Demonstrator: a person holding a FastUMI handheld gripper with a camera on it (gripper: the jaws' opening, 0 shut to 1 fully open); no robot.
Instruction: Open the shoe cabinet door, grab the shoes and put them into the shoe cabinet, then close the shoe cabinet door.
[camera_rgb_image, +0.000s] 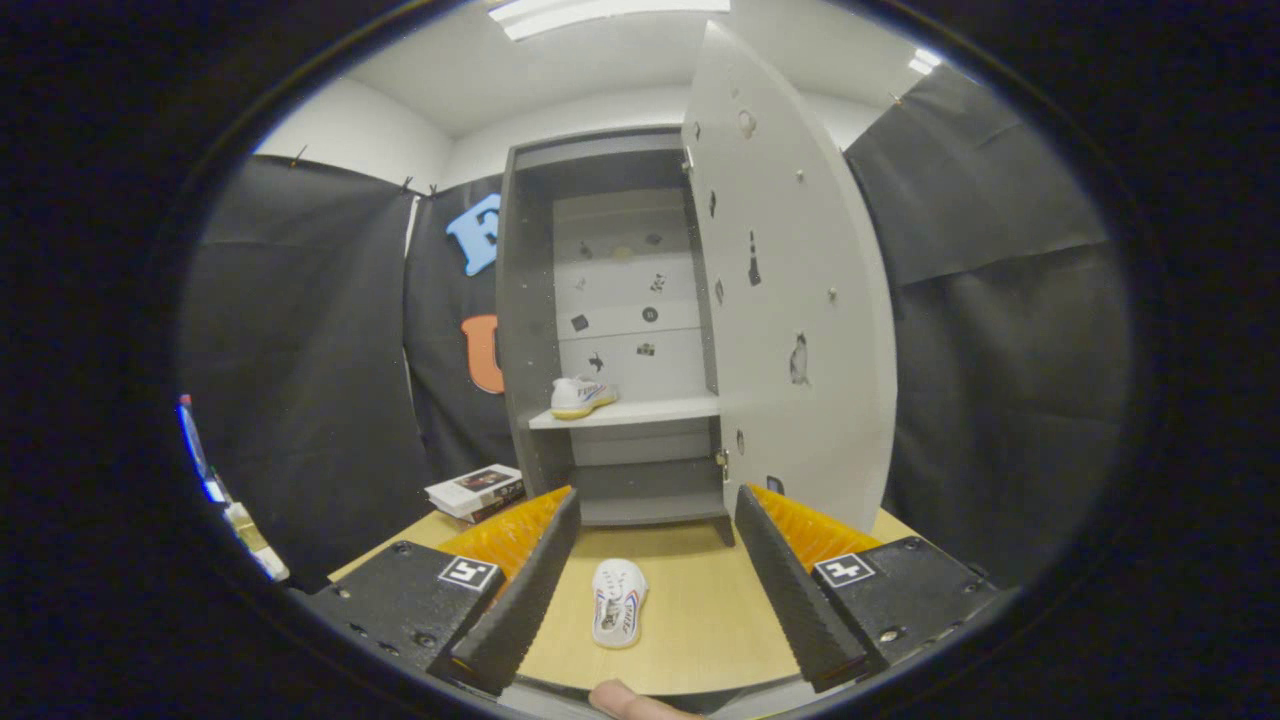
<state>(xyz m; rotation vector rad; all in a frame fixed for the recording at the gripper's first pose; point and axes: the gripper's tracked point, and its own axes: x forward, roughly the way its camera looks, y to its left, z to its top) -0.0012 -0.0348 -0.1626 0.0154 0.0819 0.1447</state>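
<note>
Wooden table (700, 620), shoe (618, 603) between spread tool (655, 520) fingers.

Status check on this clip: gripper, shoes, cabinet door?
Gripper open, empty. One white shoe on table between fingers; the other on cabinet shelf. Cabinet door wide open. Nothing blocking.

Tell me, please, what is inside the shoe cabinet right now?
One shoe sits on the shoe cabinet shelf; the open door hides the right side. The open gripper hovers over the second shoe.
</note>
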